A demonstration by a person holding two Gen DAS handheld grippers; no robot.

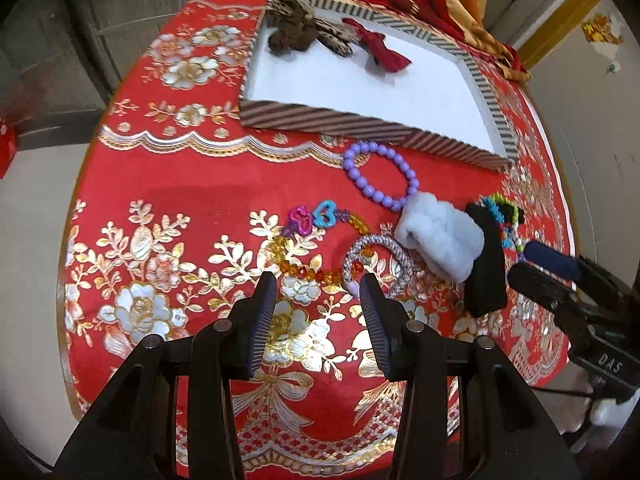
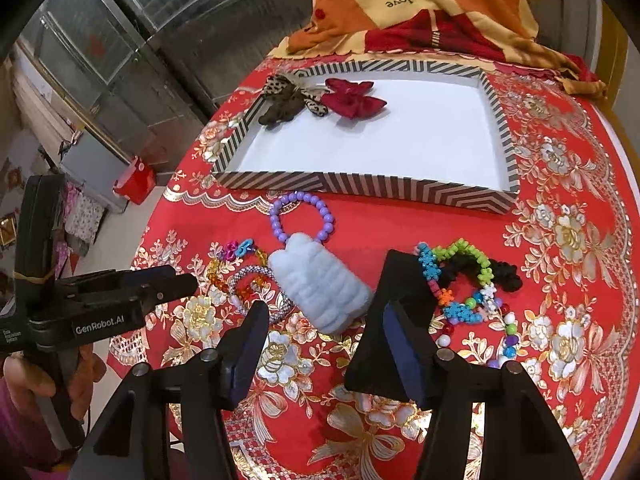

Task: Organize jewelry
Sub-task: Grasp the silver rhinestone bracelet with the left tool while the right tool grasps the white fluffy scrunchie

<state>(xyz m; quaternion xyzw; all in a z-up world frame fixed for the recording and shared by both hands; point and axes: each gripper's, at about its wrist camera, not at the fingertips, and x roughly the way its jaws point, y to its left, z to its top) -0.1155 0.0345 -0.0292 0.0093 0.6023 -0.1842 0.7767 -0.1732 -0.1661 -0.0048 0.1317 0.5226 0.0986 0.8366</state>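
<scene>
On the red cloth lie a purple bead bracelet (image 1: 367, 189) (image 2: 275, 226), a pale blue fluffy scrunchie (image 1: 440, 236) (image 2: 320, 288), a silver glitter bangle (image 1: 394, 246) (image 2: 250, 270), an orange bead strand with heart charms (image 1: 316, 216) and several multicoloured bead bracelets (image 2: 460, 280). My left gripper (image 1: 318, 278) (image 2: 188, 282) hangs open just short of the bangle and strand, nothing between its fingers. My right gripper (image 2: 324, 320) (image 1: 520, 268) stands open; a black fabric band (image 2: 400, 292) (image 1: 486, 264) leans against its right finger, and the left pad is apart from it.
A striped tray (image 1: 320, 120) (image 2: 360, 188) with a white floor sits beyond the jewelry, holding a leopard bow (image 1: 304, 28) (image 2: 288, 96) and a red bow (image 1: 380, 48) (image 2: 352, 98). An orange patterned blanket (image 2: 420, 4) lies behind it. A hand (image 2: 48, 384) holds the left gripper.
</scene>
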